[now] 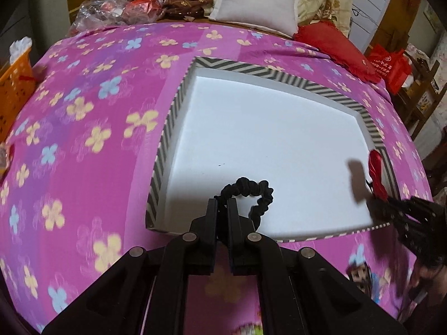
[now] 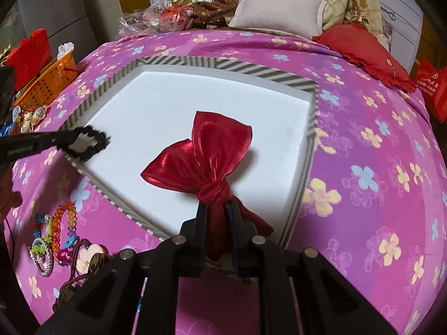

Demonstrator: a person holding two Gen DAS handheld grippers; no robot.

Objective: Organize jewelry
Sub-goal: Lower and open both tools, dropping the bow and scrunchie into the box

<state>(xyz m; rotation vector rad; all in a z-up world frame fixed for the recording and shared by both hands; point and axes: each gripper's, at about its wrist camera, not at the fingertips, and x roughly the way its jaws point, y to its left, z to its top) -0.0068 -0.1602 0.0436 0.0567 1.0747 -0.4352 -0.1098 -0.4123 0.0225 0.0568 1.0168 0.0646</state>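
Note:
A shallow white box with a grey striped rim (image 1: 329, 90) lies on the pink flowered bedspread; it also shows in the right wrist view (image 2: 223, 65). My left gripper (image 1: 222, 203) is shut on a black scrunchie (image 1: 258, 192) and holds it over the box's near edge; it also shows in the right wrist view (image 2: 92, 139). My right gripper (image 2: 218, 209) is shut on a shiny red bow (image 2: 206, 153) held over the box's right part. The bow's edge shows in the left wrist view (image 1: 375, 167) above the right gripper (image 1: 391, 206).
Colourful bead bracelets (image 2: 60, 223), a silver bangle (image 2: 43, 254) and a heart piece (image 2: 89, 254) lie on the bedspread left of the box. An orange basket (image 2: 49, 81) stands at the bed's left edge. Pillows (image 2: 282, 8), a red cushion (image 2: 360, 47) and clutter fill the far end.

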